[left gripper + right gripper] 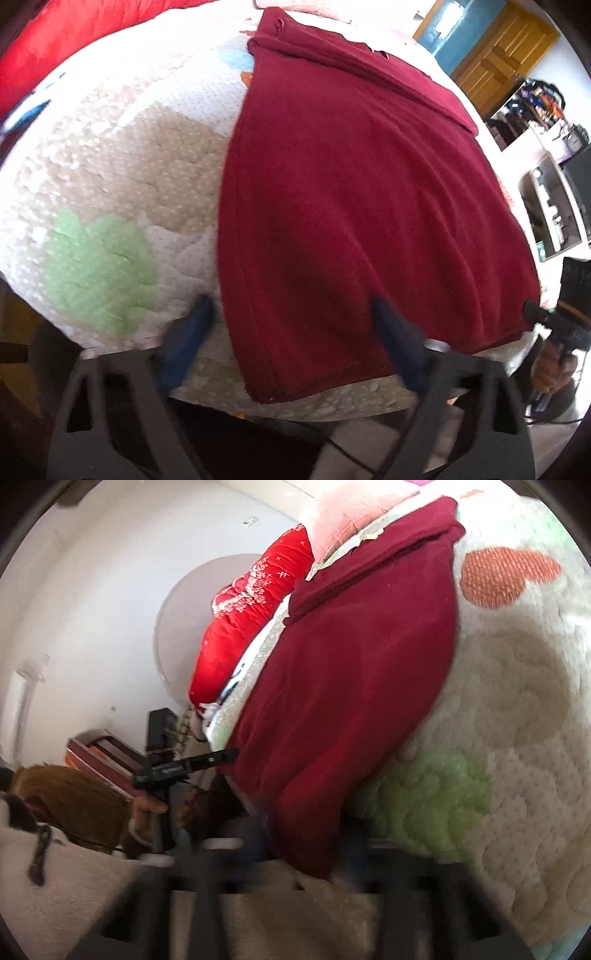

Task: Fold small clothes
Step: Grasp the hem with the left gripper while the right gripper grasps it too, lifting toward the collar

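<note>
A dark red garment [347,192] lies flat on a quilted bed cover [122,155], with a folded band across its far end. My left gripper [291,317] is open, its blue fingers [192,332] straddling the garment's near left corner at the bed's edge. In the right wrist view the same garment [351,686] stretches away from its near corner. My right gripper [303,845] sits at that corner, blurred by motion; its jaws stand apart. The left gripper shows there as a black tool [184,766] in a hand.
A red pillow [243,613] and a pink pillow [343,517] lie at the head of the bed. The quilt has green [96,266], beige and orange [506,576] patches. Wooden doors [506,48] and shelves [546,206] stand beyond the bed.
</note>
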Demonstrator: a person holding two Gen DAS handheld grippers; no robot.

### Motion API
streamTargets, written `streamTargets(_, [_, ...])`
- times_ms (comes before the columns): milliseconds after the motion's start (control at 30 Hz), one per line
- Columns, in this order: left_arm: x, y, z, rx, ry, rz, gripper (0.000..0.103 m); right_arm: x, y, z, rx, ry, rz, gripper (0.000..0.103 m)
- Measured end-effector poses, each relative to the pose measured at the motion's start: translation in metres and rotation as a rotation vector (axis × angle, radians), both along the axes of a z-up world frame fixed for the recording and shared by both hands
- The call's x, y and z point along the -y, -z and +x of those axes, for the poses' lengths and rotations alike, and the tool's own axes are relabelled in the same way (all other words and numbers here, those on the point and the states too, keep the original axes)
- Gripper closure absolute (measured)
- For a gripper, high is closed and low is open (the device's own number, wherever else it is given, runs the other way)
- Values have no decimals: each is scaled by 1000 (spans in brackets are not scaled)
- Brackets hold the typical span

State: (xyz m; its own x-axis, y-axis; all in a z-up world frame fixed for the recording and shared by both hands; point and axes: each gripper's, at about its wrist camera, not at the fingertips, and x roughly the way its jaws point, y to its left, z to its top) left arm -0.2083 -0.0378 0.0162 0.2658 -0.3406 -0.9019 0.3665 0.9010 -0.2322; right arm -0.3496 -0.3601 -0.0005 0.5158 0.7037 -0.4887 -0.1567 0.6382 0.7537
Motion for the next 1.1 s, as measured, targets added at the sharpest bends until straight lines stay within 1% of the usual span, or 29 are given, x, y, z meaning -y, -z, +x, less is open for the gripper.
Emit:
streamTargets(33, [-1,-2,0,-1,5,-7,56,-1,2,2,-2,7,9,90])
streamTargets(67, [-5,-5,1,-33,9,-52,66,-3,3,4,-2,4,22,90])
streamTargets(100, [-8,-8,4,-66,12,-95,85,-5,1,7,5,-1,21,90])
streamTargets(133, [-9,-11,5,-81,18,-116,90,-8,-5,10,25,-8,11,90])
streamTargets(200, [-7,-20,8,-71,42,-113,92,-10,-19,15,76,-20,11,90])
streamTargets(267, [-2,-26,13,-70,69,-128,93,-9,-36,22,139,-26,7,90])
streamTargets(367, [4,-46,31,-59,91,-216,95,-5,-58,39,208,-21,-3,90])
streamTargets(400, [6,-54,43,-48,89,-259,95,-4,-63,45,226,-20,-12,90])
streamTargets(467, [12,-67,68,-29,81,-310,95,3,-77,63,277,6,-51,90])
streamTargets(533, [26,-82,103,36,71,-316,95,16,-90,82,319,42,-65,90])
streamTargets(600, [40,-89,137,77,56,-321,95,29,-100,107,347,102,-92,91])
streamTargets(633, [47,-91,152,85,50,-323,95,37,-104,123,353,137,-97,91])
streamTargets(700, [61,-92,182,108,31,-322,95,56,-107,149,354,196,-114,91])
streamTargets(733, [69,-94,200,117,24,-320,95,66,-108,165,343,236,-125,91])
streamTargets(800, [82,-92,234,118,-9,-321,95,86,-105,196,312,294,-113,91])
streamTargets(833, [89,-89,250,123,-27,-313,95,92,-103,209,298,316,-117,91])
streamTargets(900, [100,-78,278,135,-66,-271,95,105,-97,237,266,367,-127,91])
streamTargets(933, [101,-72,288,129,-87,-263,95,112,-90,253,245,383,-124,91])
streamTargets(1000, [98,-54,311,86,-143,-270,95,122,-77,280,201,416,-128,91])
streamTargets(1033, [98,-50,320,72,-165,-280,95,126,-68,293,176,433,-127,91])
streamTargets(1100, [93,-40,332,38,-196,-325,95,129,-62,311,149,455,-147,91])
